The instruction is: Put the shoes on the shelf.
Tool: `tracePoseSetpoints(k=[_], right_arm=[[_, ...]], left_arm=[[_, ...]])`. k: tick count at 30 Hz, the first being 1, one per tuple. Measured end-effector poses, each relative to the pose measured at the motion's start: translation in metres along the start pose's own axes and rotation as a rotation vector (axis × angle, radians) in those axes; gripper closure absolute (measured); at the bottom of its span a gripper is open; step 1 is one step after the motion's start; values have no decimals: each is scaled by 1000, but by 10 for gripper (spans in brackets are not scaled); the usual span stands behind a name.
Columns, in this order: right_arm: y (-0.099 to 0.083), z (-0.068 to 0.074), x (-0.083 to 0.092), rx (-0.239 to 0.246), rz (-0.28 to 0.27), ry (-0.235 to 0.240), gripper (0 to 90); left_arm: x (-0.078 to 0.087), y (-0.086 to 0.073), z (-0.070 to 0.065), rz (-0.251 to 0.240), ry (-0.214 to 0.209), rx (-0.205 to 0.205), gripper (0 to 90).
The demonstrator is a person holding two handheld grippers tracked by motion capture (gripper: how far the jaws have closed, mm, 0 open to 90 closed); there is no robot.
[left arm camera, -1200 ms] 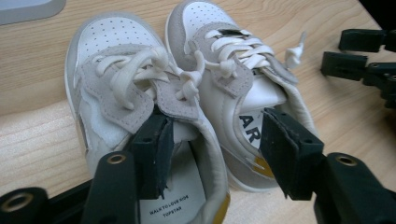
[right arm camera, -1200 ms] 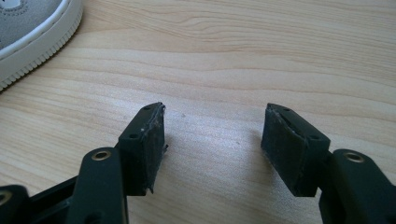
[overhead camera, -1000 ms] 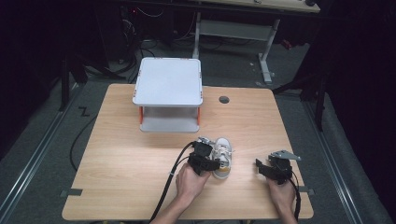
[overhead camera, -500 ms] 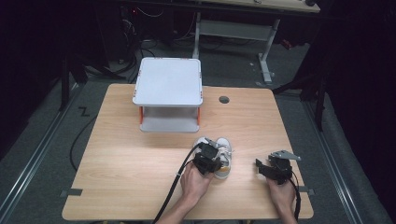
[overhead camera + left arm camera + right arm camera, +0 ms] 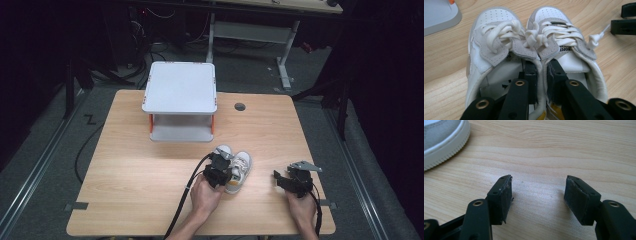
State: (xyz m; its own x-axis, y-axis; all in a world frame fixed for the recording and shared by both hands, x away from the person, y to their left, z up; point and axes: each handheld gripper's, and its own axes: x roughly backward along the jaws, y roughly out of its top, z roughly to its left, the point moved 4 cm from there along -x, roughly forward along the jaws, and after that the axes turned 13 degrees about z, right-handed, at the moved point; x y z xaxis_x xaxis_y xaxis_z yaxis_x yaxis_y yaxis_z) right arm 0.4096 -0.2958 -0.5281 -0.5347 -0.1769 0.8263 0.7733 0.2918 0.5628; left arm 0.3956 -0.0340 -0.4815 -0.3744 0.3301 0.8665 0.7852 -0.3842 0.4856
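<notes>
Pinching both shoes' (image 5: 534, 57) inner collars w/ left gripper (image 5: 541, 75), jaws just closed; I'd lift slow, level. Right gripper (image 5: 537, 192) released, lower frame.

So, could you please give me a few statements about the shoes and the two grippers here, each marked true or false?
1. The left gripper pinches the inner collars of both shoes together. True.
2. The right gripper holds a shoe. False: its fingers stand open over bare table.
3. The shoes lie on top of the white shelf. False: they stand on the table in front of it.
4. The shoes are laced. True.
</notes>
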Motion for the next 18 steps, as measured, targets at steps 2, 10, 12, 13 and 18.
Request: tracePoseSetpoints(k=[2, 10, 12, 13, 18], right_arm=[[0, 0, 0, 1, 0, 0, 390], [0, 0, 0, 1, 0, 0, 390], [0, 0, 0, 1, 0, 0, 392], [0, 0, 0, 2, 0, 2, 394], [0, 1, 0, 7, -1, 5, 419]], left_arm=[[2, -1, 2, -7, 2, -10, 809], [14, -9, 13, -26, -38, -41, 810], [17, -10, 17, -35, -43, -45, 811], [19, -11, 19, -35, -45, -48, 811], [27, -13, 28, -45, -54, -38, 810]])
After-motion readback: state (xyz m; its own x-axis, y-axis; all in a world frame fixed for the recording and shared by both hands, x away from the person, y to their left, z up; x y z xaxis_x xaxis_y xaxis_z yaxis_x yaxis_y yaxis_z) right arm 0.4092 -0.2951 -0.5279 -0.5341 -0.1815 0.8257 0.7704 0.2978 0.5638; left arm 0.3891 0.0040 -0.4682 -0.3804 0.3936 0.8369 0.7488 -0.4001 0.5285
